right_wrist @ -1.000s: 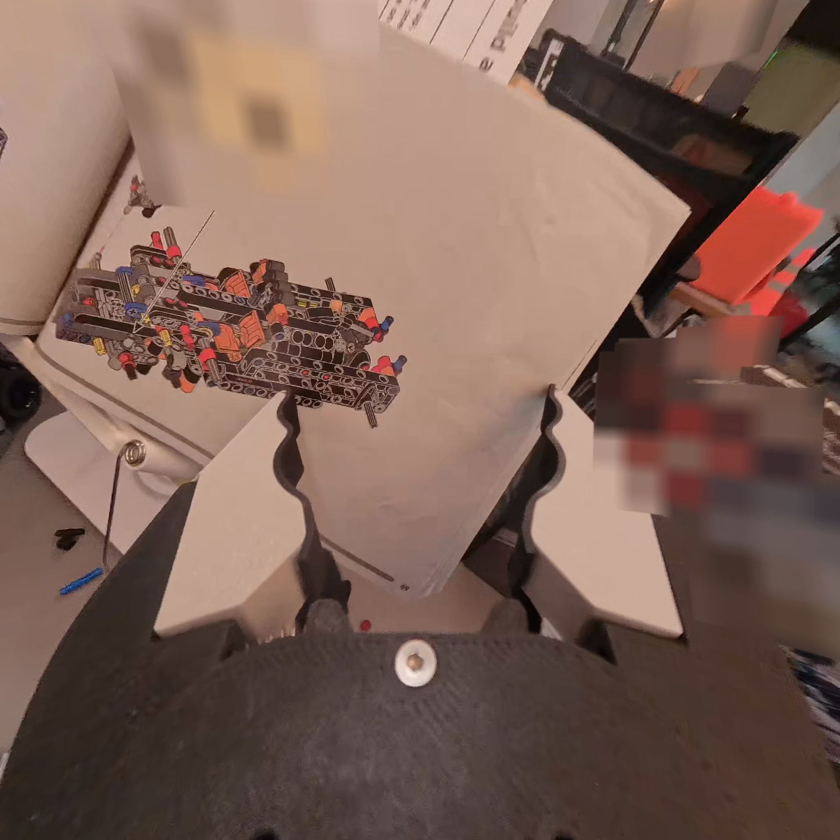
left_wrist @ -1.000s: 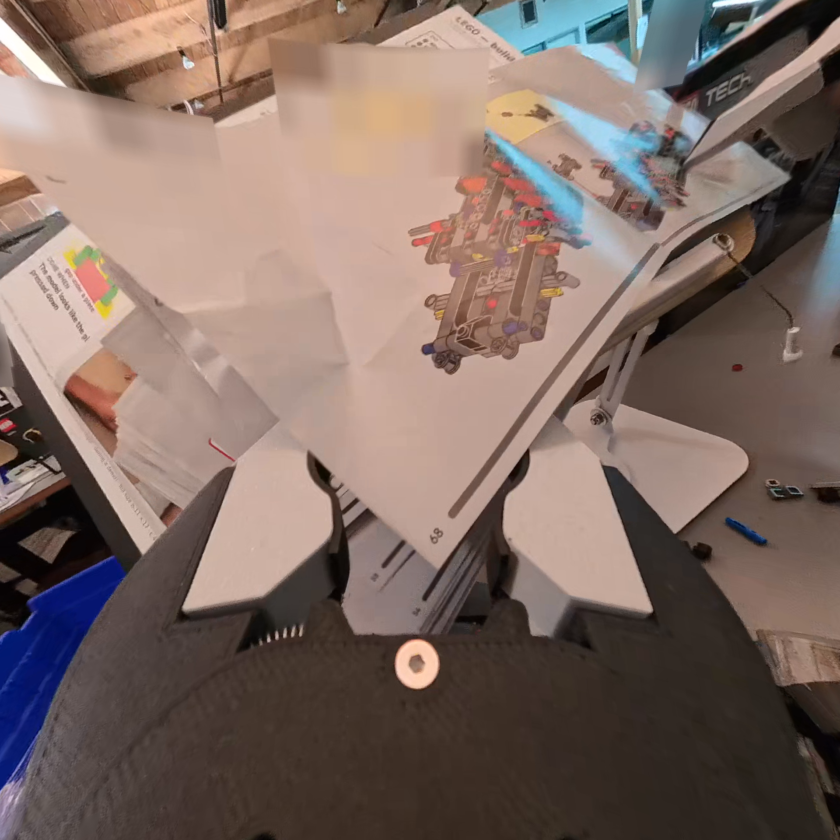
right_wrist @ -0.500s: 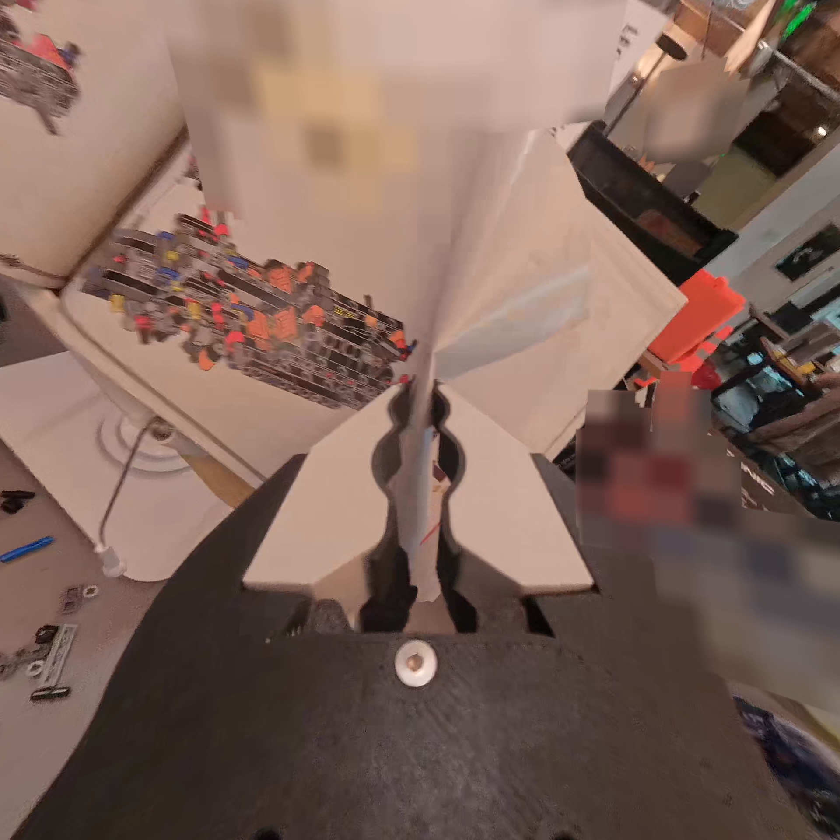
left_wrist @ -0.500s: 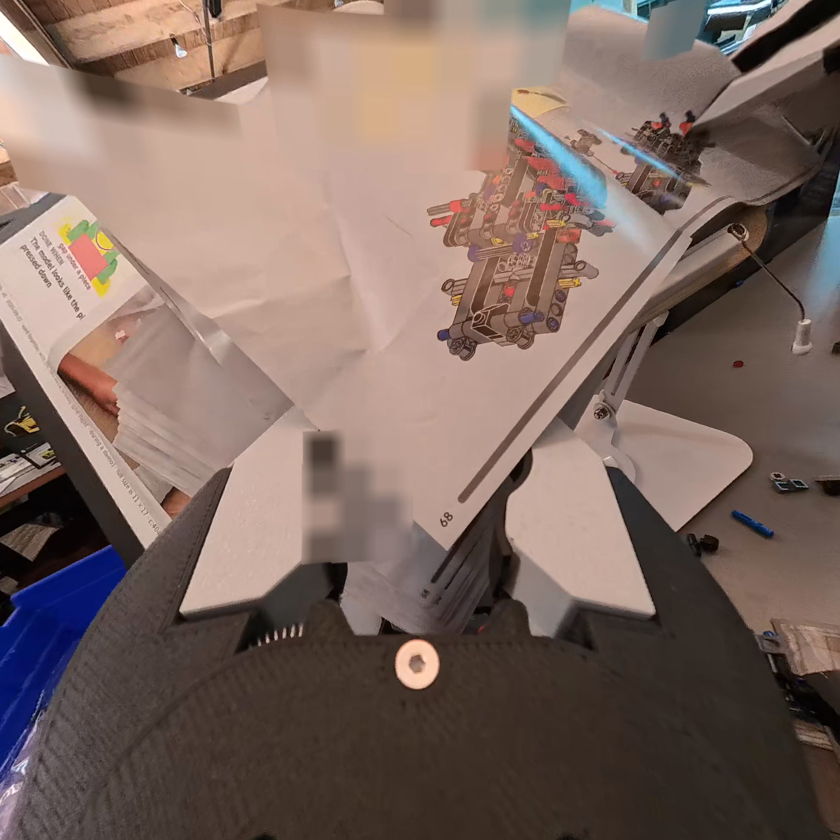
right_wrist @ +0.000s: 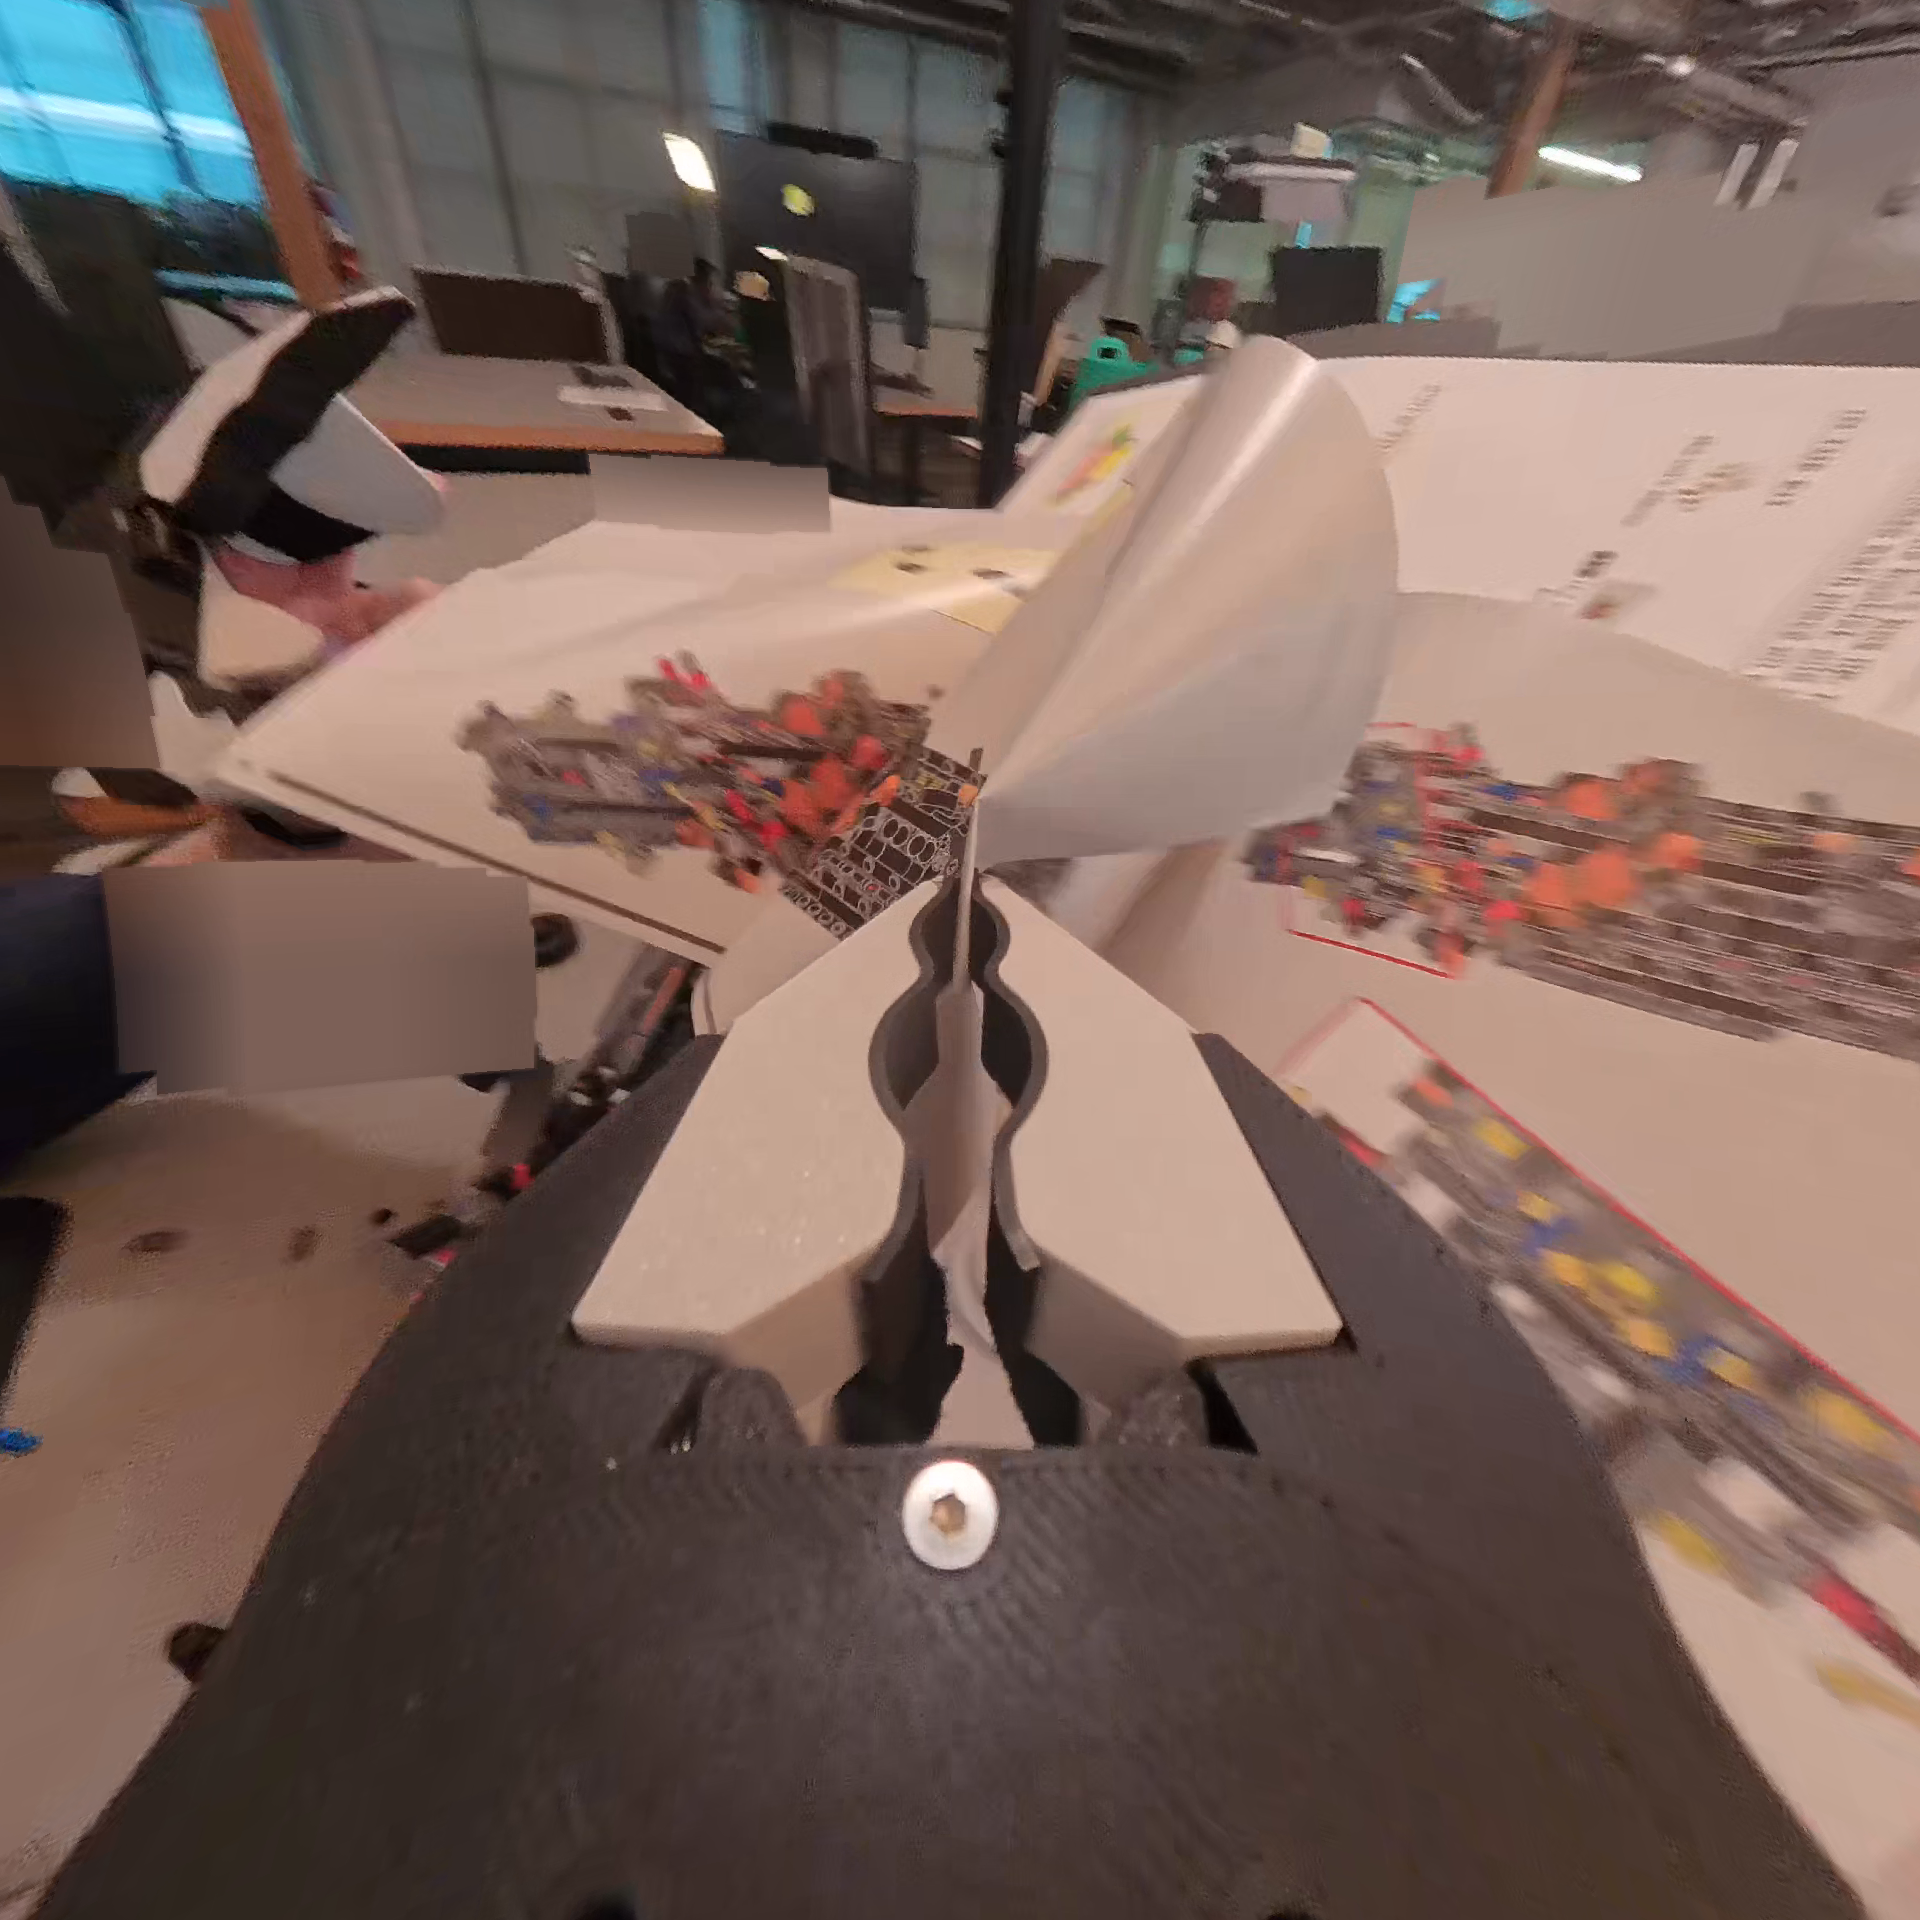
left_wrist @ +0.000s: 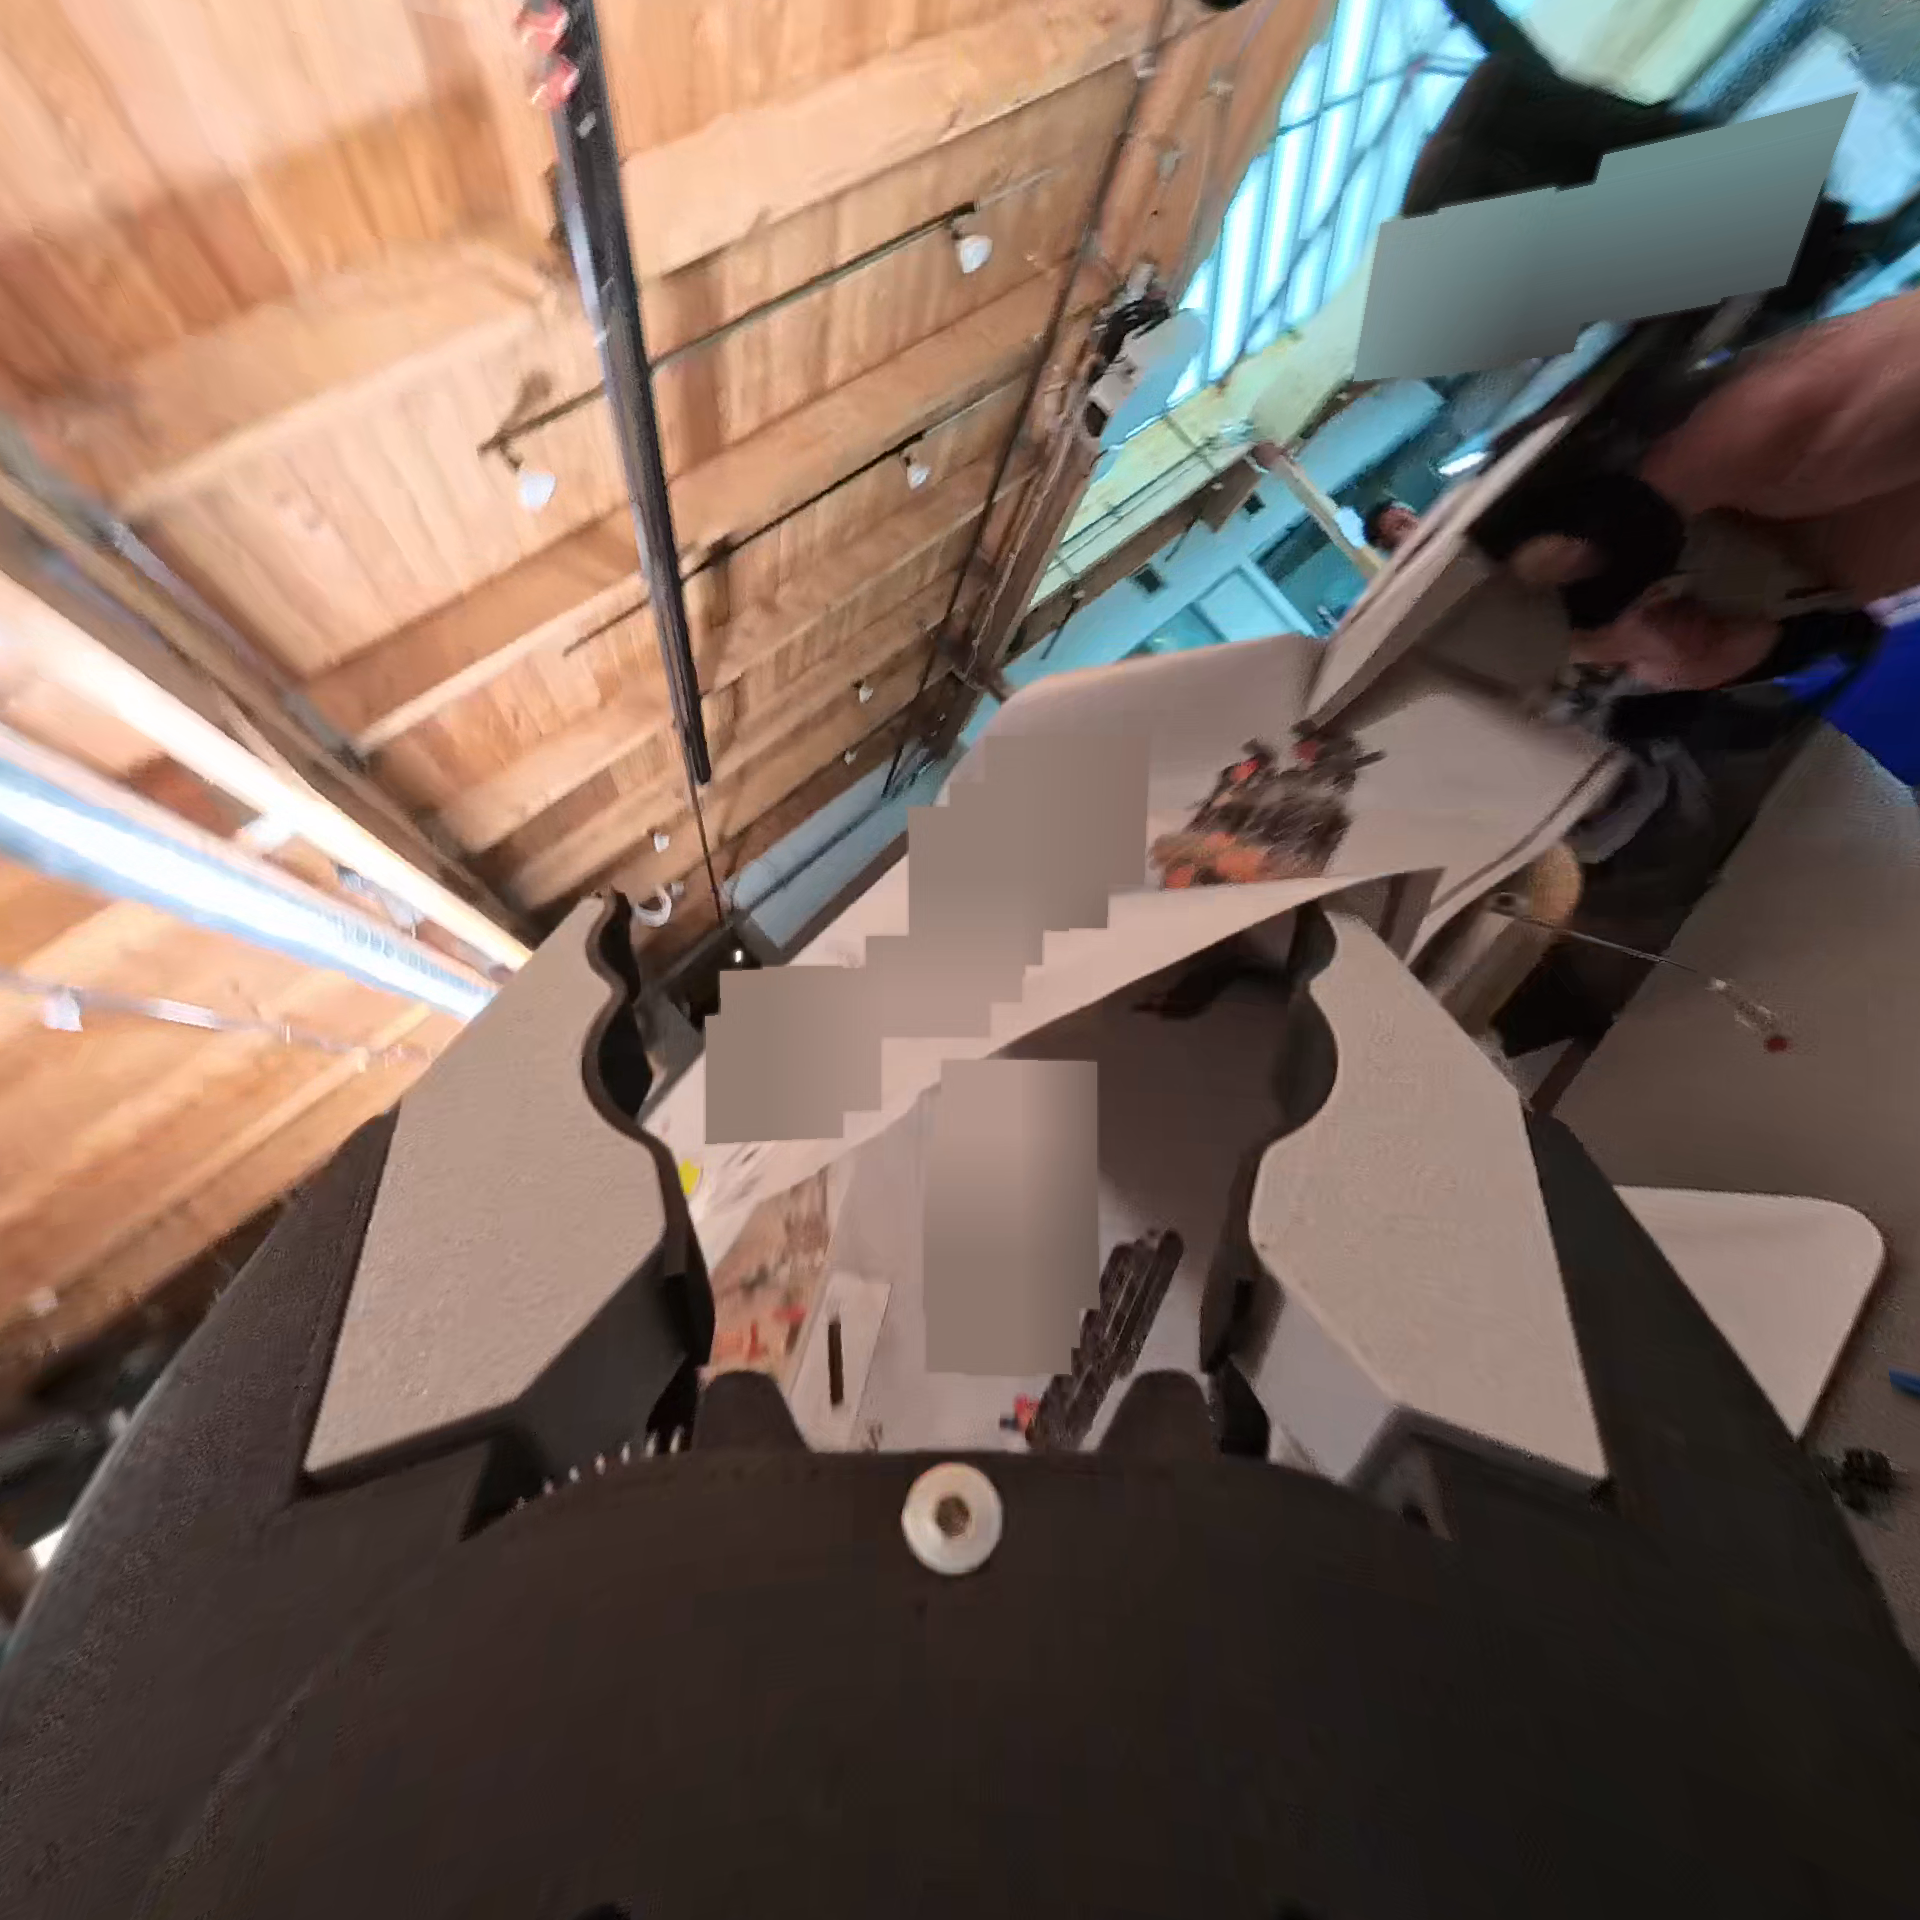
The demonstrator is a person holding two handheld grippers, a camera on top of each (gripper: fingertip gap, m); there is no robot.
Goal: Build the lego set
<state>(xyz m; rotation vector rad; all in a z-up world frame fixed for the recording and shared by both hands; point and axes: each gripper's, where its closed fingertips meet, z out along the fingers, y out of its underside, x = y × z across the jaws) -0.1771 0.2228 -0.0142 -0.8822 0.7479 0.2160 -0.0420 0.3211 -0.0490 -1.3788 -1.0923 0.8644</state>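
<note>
The Lego instruction booklet (right_wrist: 623,665) lies open on a white stand, showing pictures of a dark model with red, orange and blue parts. My right gripper (right_wrist: 961,904) is shut on the edge of one page (right_wrist: 1195,623), which curls up and over above the fingers. My left gripper (left_wrist: 961,925) is open and empty, tilted up towards the wooden ceiling, with the booklet (left_wrist: 1247,821) beyond its fingers. It also shows in the right wrist view (right_wrist: 312,520) at the booklet's far left edge, jaws apart.
The stand's white base (left_wrist: 1745,1299) sits on the grey table (left_wrist: 1714,1091). Small dark Lego pieces (right_wrist: 416,1231) and a blue pin (right_wrist: 16,1439) lie on the table left of the booklet. A person's hand (left_wrist: 1818,436) is at the upper right.
My right gripper shut on a page and has lifted it so that it curls over. My left gripper, open throughout, came off the booklet's corner and tilted up towards the ceiling.
</note>
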